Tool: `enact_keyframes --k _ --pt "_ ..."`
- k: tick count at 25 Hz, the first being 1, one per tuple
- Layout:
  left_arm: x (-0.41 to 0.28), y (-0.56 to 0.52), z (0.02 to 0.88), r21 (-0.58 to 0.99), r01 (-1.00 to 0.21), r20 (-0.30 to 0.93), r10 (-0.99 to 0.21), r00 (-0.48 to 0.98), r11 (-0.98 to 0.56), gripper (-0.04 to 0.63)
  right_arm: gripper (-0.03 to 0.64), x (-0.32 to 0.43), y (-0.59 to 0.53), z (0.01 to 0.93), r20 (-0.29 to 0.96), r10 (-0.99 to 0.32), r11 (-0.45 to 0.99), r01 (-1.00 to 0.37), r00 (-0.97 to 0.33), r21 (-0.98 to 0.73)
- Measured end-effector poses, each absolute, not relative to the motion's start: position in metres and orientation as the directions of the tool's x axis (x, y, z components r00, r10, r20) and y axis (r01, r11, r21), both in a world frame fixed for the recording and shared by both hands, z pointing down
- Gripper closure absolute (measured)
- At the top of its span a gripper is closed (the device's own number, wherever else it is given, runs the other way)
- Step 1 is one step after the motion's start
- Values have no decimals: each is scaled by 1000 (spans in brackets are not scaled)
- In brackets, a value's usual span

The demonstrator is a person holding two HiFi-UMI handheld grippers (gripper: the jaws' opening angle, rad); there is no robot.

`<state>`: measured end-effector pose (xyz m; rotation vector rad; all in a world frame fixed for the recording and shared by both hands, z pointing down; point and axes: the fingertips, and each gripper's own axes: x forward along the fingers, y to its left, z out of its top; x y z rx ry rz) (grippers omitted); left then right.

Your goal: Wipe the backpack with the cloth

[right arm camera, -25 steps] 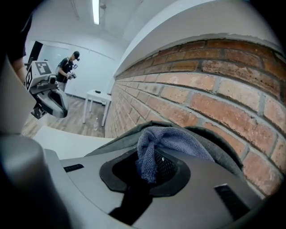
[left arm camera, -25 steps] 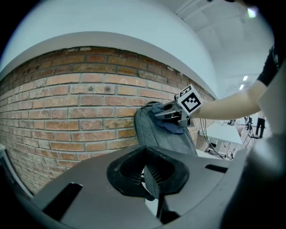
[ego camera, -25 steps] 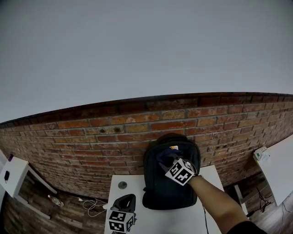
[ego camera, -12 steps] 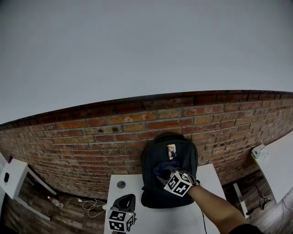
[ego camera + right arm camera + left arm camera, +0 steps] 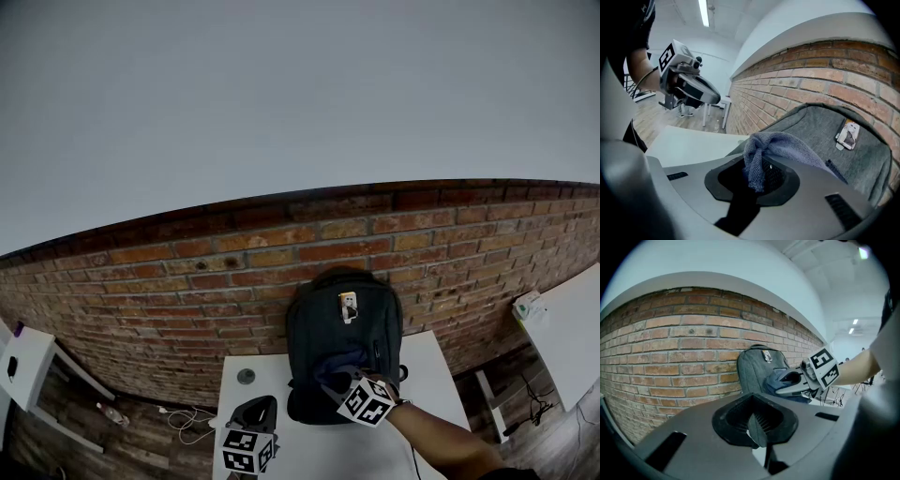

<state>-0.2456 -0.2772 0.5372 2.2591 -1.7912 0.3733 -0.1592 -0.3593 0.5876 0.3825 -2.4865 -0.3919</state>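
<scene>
Pinched tight in the jaws of the right gripper is a fold of the cloth; one corner hangs down between the two jaws and the rest bunches forward onto the backpack. Over on the other side, the left gripper has its jaws pressed together with nothing between them.

As for writing, there is little to read. A small pale tag sits high on the front of the backpack, with a picture or print on it too small to make out. Each gripper carries a cube of black-and-white square markers, patterns only, no words.

The backpack is dark grey woven fabric with a rounded top. It stands upright at the back of a white table, against a red brick wall. The cloth is a soft blue-grey towelling, crumpled, lying against the lower front of the pack, well below the tag.

From the head view, the right gripper reaches in from the right with its tips against that lower front panel, the cloth between tips and fabric. The left gripper hangs low over the table's near left part, beside the backpack and apart from it. A small round grey thing lies on the table left of the pack.
</scene>
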Motion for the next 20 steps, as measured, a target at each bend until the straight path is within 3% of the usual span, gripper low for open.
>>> enact_keyframes --k 16,20 --pt "-248 -286 539 40 -973 333 -915 229 -229 604 551 -136 -293 646 532 -306 952 -234 -790 199" --pt "-247 -286 541 46 -971 334 -912 238 -236 604 551 -133 -274 669 593 -269 963 -199 -759 182"
